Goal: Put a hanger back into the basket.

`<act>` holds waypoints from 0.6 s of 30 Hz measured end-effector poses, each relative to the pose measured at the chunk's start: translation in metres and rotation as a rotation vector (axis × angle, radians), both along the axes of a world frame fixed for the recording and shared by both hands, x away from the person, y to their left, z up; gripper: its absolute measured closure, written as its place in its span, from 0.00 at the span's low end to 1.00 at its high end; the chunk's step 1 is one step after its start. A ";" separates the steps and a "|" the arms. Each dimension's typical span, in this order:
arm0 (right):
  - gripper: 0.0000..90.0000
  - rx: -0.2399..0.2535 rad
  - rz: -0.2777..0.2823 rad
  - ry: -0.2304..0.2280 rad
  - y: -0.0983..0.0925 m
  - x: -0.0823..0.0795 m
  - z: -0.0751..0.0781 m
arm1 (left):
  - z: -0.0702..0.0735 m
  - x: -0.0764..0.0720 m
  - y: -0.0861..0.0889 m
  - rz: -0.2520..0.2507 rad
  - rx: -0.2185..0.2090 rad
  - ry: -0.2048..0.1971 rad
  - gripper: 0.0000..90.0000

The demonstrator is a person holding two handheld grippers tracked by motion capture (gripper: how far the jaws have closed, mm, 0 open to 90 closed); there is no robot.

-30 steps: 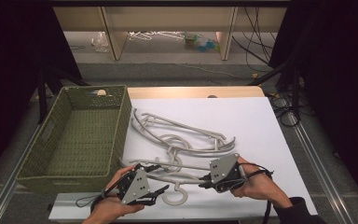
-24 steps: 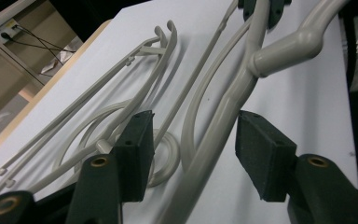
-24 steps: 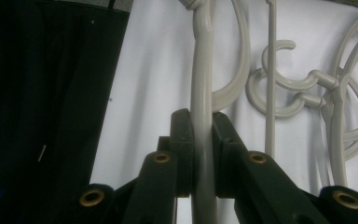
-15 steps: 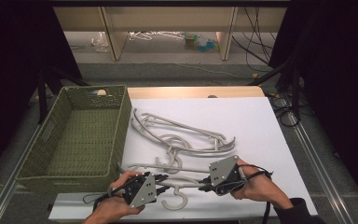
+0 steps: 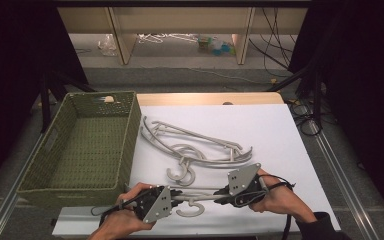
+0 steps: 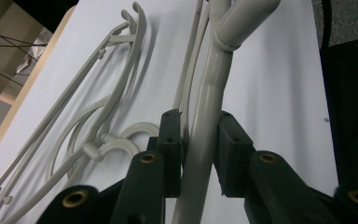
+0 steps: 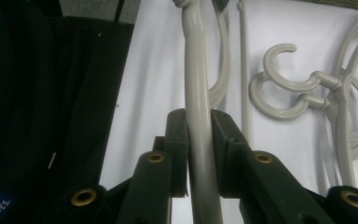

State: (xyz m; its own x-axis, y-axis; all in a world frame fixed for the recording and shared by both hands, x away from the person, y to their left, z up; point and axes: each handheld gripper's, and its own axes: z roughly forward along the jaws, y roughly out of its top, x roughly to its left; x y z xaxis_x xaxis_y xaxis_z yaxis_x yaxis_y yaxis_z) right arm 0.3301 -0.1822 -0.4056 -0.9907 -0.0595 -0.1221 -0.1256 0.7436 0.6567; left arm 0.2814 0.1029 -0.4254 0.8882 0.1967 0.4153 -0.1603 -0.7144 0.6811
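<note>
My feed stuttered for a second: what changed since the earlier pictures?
The left gripper has just closed its jaws on the near grey plastic hanger. The right gripper stays clamped on its other arm. The other hangers and the green woven basket are unmoved.

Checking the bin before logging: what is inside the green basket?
The green basket shows bare woven floor and walls, no hangers. The strip just inside its near wall is hidden from the high view.

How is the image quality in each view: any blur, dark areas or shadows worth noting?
High view: white table evenly lit, surroundings nearly black, soft overall. Left gripper view: the held hanger is sharp near the pads, its top end blurred; the spare hangers cast soft shadows. Right gripper view: the left side is very dark, and the foreground is soft.
</note>
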 end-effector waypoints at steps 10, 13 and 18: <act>0.57 0.078 -0.233 -0.046 -0.008 0.009 0.008 | 0.012 0.010 -0.007 0.019 -0.027 0.066 0.87; 0.47 0.159 -0.339 0.004 -0.014 0.013 0.011 | 0.015 0.014 -0.003 0.086 -0.057 0.145 0.87; 0.41 0.190 -0.397 -0.012 -0.016 0.012 0.014 | 0.022 0.019 0.007 0.174 -0.118 0.215 0.87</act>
State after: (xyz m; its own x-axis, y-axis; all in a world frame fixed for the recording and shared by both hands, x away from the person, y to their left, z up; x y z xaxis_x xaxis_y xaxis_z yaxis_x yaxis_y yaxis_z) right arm 0.3417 -0.1979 -0.3919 -0.9306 0.3506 -0.1055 0.1375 0.6016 0.7868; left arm 0.3000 0.1096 -0.4034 0.9018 0.3898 0.1865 0.1148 -0.6322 0.7662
